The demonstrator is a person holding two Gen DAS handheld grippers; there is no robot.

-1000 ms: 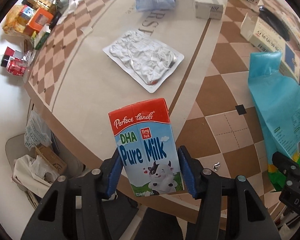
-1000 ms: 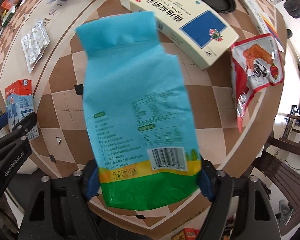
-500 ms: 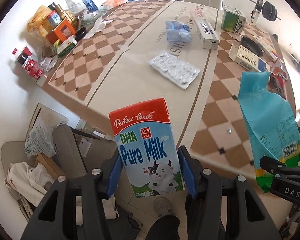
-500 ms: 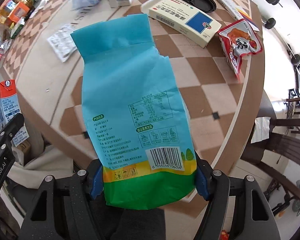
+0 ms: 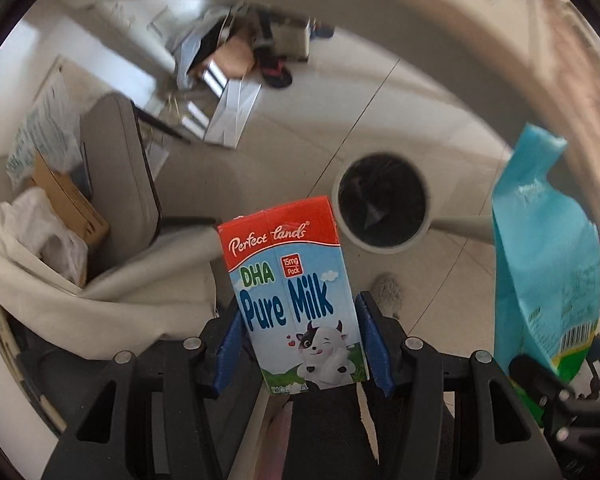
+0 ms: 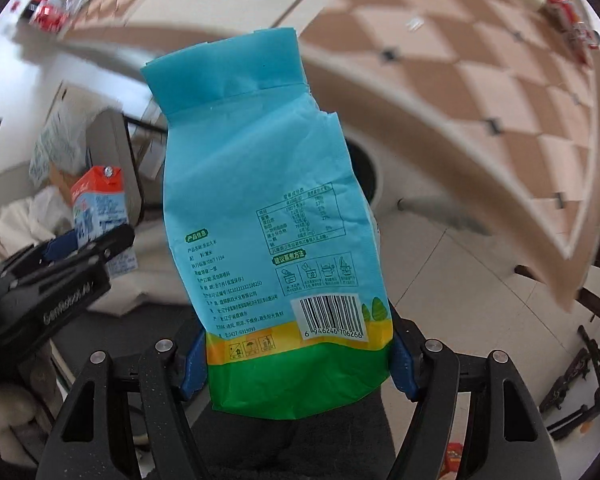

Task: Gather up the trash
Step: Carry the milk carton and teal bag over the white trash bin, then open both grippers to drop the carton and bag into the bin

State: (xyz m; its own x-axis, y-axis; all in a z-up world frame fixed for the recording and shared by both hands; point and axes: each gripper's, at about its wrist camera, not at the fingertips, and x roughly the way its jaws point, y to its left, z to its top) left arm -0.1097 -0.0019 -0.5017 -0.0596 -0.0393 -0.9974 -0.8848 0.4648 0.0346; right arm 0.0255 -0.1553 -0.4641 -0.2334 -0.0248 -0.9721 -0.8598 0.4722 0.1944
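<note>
The left gripper (image 5: 300,344) squeezes a milk carton (image 5: 296,296) between its blue pads, holding it upright above the floor. The right gripper (image 6: 298,356) pinches the bottom of a blue bag (image 6: 268,216). Both hang over the white tiles, close to a round trash bin (image 5: 384,208) with a dark inside. The checkered table (image 6: 480,80) is off to the side.

Pale tiled floor (image 5: 380,92), checkered table (image 6: 480,80), grey chair (image 5: 116,176), daylight.
</note>
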